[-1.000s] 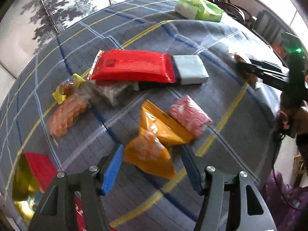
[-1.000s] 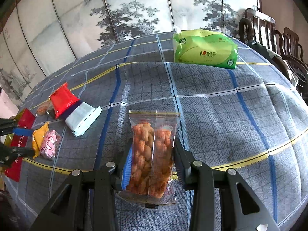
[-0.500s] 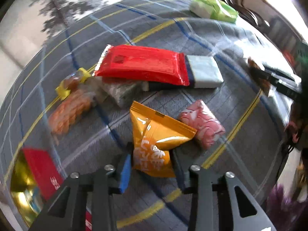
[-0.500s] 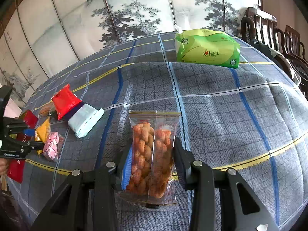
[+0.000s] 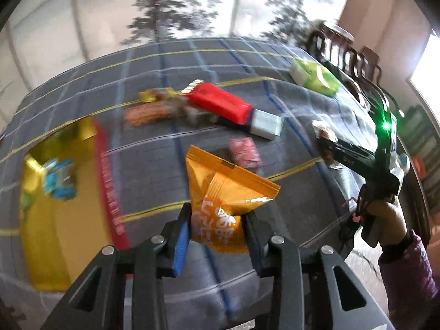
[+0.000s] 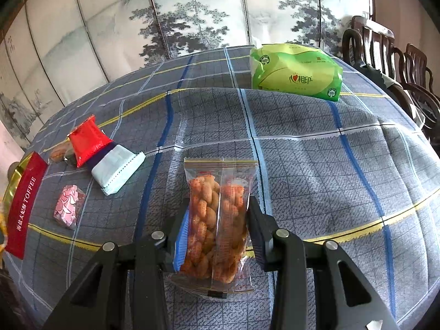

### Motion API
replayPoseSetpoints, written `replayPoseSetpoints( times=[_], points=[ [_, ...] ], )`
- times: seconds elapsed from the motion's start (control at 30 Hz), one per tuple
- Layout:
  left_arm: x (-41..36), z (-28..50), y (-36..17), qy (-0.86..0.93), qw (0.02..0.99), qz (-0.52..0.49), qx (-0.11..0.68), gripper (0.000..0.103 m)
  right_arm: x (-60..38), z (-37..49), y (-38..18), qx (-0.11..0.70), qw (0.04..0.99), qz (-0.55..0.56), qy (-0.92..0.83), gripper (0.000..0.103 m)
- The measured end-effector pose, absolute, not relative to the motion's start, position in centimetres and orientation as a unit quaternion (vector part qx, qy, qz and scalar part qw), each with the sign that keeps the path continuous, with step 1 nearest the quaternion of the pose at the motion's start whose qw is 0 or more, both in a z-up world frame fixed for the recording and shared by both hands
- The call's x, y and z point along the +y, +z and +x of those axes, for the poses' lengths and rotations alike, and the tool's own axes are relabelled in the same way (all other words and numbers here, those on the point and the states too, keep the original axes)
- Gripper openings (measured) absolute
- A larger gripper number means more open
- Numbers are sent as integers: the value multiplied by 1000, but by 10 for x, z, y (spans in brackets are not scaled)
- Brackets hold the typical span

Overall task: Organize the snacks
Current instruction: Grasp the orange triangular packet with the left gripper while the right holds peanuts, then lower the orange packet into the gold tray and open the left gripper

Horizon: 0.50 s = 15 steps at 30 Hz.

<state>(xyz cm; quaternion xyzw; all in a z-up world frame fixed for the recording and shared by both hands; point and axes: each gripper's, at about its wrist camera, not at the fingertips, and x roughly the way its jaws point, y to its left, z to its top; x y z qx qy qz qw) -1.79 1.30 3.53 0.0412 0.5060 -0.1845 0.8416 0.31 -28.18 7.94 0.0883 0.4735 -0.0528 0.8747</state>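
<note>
My left gripper (image 5: 217, 225) is shut on an orange snack packet (image 5: 222, 192) and holds it above the checked tablecloth. To its left lies a gold box with a red rim (image 5: 63, 198), open, with a blue packet (image 5: 59, 178) inside. My right gripper (image 6: 217, 228) is shut on a clear bag of twisted orange snacks (image 6: 217, 217), upright over the table. In the left wrist view, the right gripper (image 5: 327, 148) shows at the right, held by a hand. A pink candy packet (image 6: 68, 206), a pale blue packet (image 6: 118, 170) and a red packet (image 6: 88, 140) lie on the cloth.
A green tissue pack (image 6: 297, 74) stands at the far side of the table. More small snacks (image 5: 154, 110) lie behind the red packet (image 5: 220, 101). Dark wooden chairs (image 6: 398, 63) stand at the right. A painted folding screen (image 6: 192, 13) runs behind the table.
My left gripper closed on the orange packet, lifted it off the cloth and swung left, so the gold box came into view. The right gripper and its snack bag stayed still.
</note>
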Motion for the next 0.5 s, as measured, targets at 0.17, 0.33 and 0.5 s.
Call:
replayPoseSetpoints(
  times=[0.17,0.33,0.5],
  points=[
    [69,-27,51,-106,867,31,486,36,-281,3,79,475,875,81,-57,37],
    [118,-29,52,-20,882,46,468,36,-279,4,79,477,874,71,-60,37],
    [150,-24,40,27,885,58,461,36,-277,5,79,478,874,67,-62,37]
  ],
)
